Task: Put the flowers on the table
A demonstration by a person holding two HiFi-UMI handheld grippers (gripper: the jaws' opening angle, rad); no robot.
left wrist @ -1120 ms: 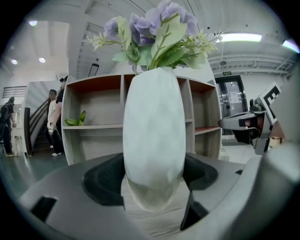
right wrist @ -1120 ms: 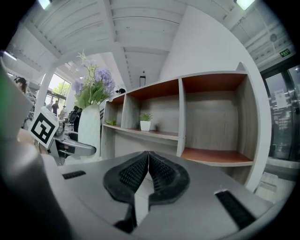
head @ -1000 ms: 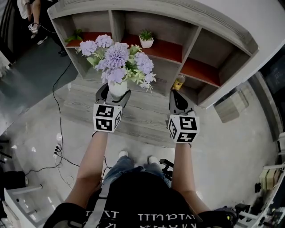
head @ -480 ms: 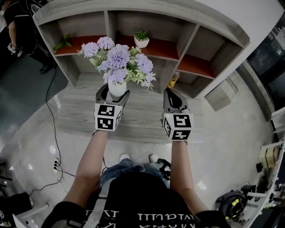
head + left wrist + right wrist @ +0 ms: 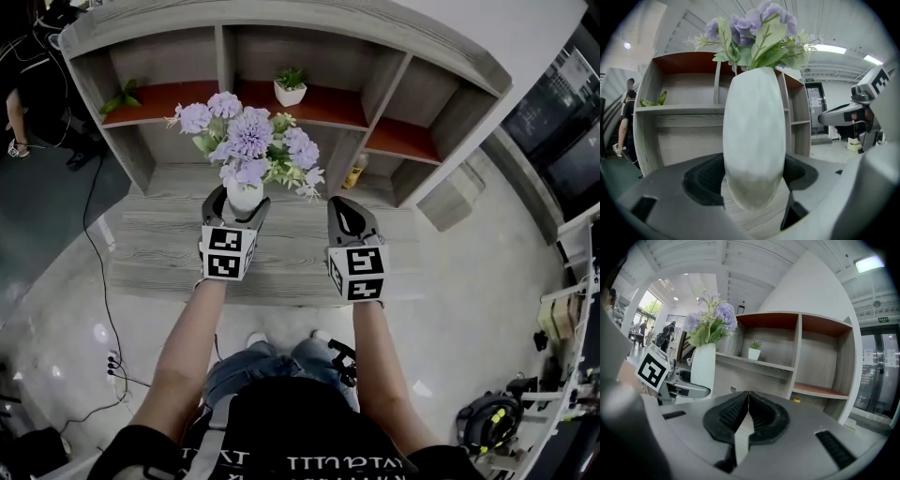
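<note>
Far left, over the desk (image 5: 159, 253): left claw (image 5: 238, 202) clamped on the white vase (image 5: 753, 136), a pad pressed to each side, flowers (image 5: 248, 141) standing upright above. Carried forward in the last second, toward the shelf (image 5: 319, 103), now looming larger behind the vase in the left gripper view; grip unchanged all the while. Hard to say whether resting on the wood or hanging just over it: rounded base low against the grain, with neither a clear gap nor clear contact. Judged to be at the setting-down stage, over the desk but not surely on it, and not let go. Left forearm (image 5: 192, 337) stretched straight ahead, claw held level, marker cube (image 5: 225, 253) facing up. Further right, drawn inward in that same second: right claw (image 5: 345, 214) nearer the left one than before, yet beside the vase and apart from it. Shut tight on nothing, pads meeting in a thin line in the right gripper view. Right forearm (image 5: 375, 347) likewise straight out, about parallel to the left, claw hovering over the desk's right part, short of the shelf. Looks like mere company for the carrying hand, with no share in the hold.
</note>
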